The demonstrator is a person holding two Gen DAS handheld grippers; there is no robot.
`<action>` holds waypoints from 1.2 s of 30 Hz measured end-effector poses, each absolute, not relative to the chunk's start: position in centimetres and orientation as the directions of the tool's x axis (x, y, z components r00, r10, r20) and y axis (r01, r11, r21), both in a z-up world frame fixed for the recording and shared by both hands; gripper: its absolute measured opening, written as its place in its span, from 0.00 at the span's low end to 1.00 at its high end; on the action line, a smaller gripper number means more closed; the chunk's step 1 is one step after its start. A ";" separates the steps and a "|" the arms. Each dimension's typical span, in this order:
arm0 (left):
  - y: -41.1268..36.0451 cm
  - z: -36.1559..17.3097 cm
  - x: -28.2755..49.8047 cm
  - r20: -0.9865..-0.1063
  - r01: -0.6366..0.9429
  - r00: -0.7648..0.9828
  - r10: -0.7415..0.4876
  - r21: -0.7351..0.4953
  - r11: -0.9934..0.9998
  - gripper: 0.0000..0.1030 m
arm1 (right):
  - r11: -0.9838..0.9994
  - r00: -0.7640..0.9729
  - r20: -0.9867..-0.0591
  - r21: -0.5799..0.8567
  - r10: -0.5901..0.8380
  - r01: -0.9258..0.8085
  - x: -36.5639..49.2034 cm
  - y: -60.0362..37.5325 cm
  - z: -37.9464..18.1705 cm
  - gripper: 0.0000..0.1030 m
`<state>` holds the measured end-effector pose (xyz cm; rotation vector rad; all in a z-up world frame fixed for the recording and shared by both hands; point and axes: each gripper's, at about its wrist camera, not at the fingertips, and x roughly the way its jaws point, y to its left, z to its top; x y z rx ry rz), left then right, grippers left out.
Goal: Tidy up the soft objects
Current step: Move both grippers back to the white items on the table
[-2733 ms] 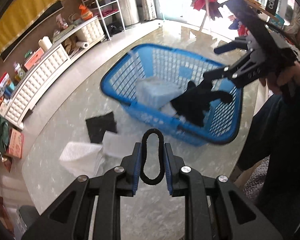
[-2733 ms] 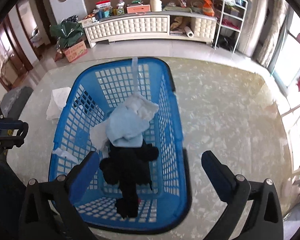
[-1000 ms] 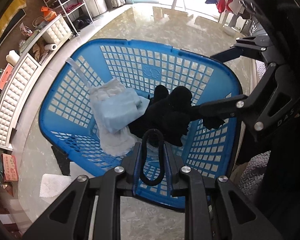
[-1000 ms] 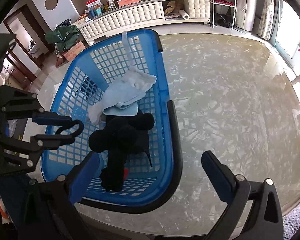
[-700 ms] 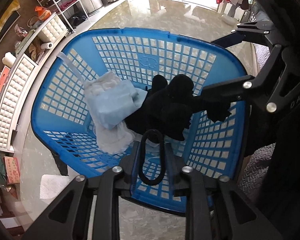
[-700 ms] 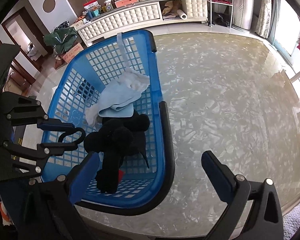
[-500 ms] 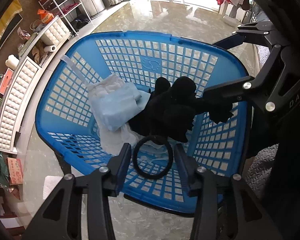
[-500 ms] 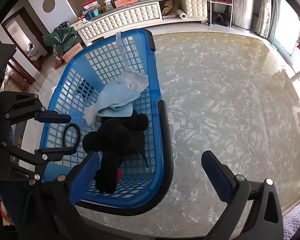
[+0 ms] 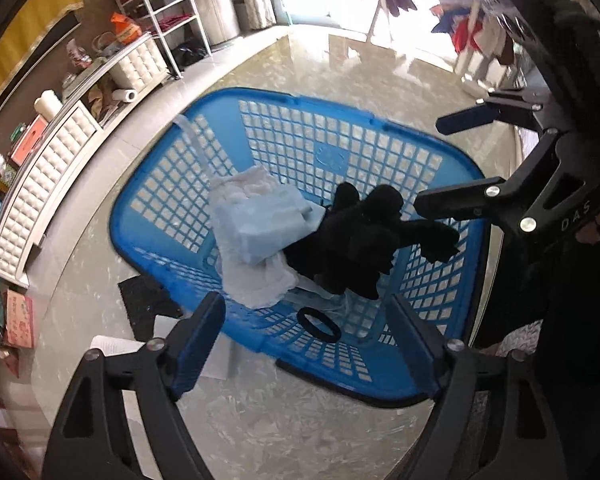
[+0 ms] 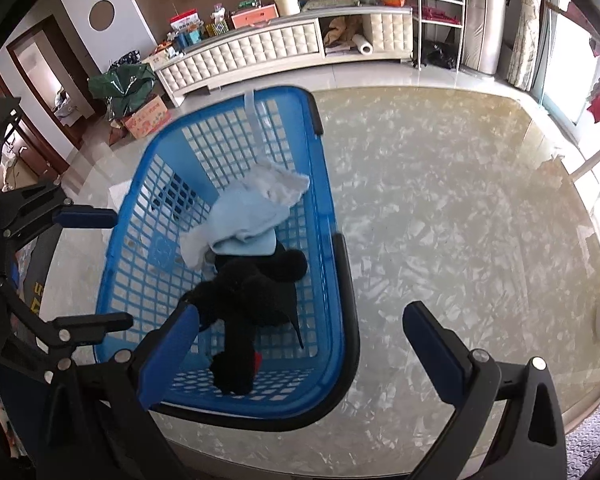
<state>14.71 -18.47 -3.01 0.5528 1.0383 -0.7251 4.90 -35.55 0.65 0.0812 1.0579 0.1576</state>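
Note:
A blue laundry basket (image 9: 340, 106) (image 10: 324, 184) stands on the marbled table. A black plush toy (image 9: 360, 240) (image 10: 252, 292), a light blue cloth (image 9: 264, 220) (image 10: 244, 220) and a white cloth (image 9: 256, 284) lie inside it. A black hair band (image 9: 319, 325) rests on the basket floor near the front wall. My left gripper (image 9: 306, 344) (image 10: 96, 270) hovers above the band, its jaws opening, with nothing touching the pads. My right gripper (image 10: 300, 354) (image 9: 452, 160) stands open over the basket's other end, above the plush toy, holding nothing.
A black square mat (image 9: 148, 300) and a white sheet (image 9: 116, 346) lie on the table (image 10: 460, 220) beside the basket. A white sideboard (image 10: 260, 52) with clutter lines the far wall. The person's dark clothing (image 9: 572, 320) fills the right side.
My left gripper went from shut on the hair band to open, and the band dropped to the basket floor. The left hand drew back slightly. The right gripper stayed open and still.

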 end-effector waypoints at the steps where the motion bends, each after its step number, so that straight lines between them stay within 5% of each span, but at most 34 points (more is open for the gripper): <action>1: -17.9 -2.6 14.7 -0.901 0.750 0.330 -0.281 0.069 0.657 0.83 | 0.986 0.483 -0.860 0.139 0.164 -0.087 5.0 -35.5 0.8 0.99; 8: -13.7 -0.6 14.5 -0.836 0.686 0.429 -0.342 0.055 0.726 0.85 | 0.989 0.503 -0.852 0.119 0.147 -0.089 5.1 -33.8 2.1 0.99; 12: -10.7 -0.7 14.5 -0.815 0.647 0.455 -0.358 0.026 0.762 1.00 | 0.990 0.518 -0.845 0.097 0.135 -0.100 5.1 -32.2 3.0 0.99; 36: 4.5 -1.6 13.1 -0.791 0.439 0.538 -0.292 -0.033 0.898 1.00 | 0.932 0.475 -0.852 0.039 0.219 -0.359 9.4 -18.0 2.3 0.99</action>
